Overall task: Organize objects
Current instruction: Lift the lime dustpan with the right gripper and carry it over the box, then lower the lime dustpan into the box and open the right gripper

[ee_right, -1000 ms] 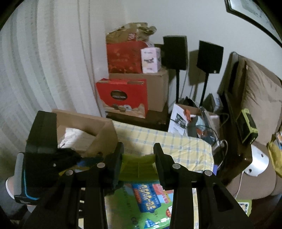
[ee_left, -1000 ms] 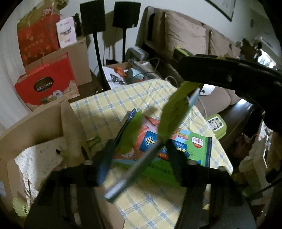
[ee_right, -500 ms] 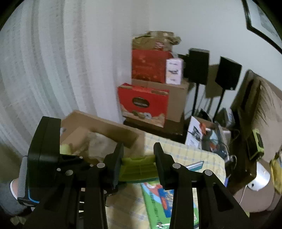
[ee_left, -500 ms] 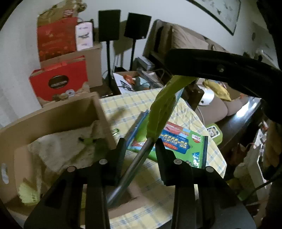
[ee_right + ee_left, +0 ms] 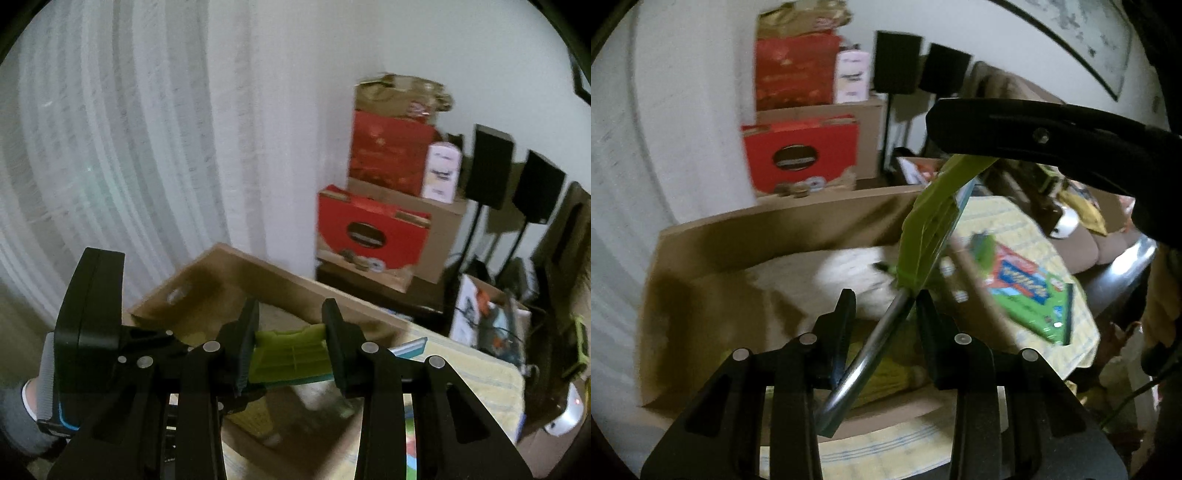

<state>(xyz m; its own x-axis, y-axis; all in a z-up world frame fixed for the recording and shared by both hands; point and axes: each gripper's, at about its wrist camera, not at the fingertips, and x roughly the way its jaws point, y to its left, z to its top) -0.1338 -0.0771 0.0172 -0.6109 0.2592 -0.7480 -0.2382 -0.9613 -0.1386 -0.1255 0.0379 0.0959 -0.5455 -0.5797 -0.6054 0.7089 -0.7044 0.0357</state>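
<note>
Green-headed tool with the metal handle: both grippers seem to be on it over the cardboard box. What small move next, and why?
Probably lower it into the cardboard box before opening either gripper. The right gripper clamps the green head, and the left gripper's fingers flank the metal handle, though contact there is unclear. The tool hangs tilted above the box interior, so releasing now would likely drop it.

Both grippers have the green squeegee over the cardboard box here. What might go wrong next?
The left gripper looks open around the metal handle, so only the right gripper grips the green squeegee; it may pivot or slip. Its long handle could catch the cardboard box wall.
</note>
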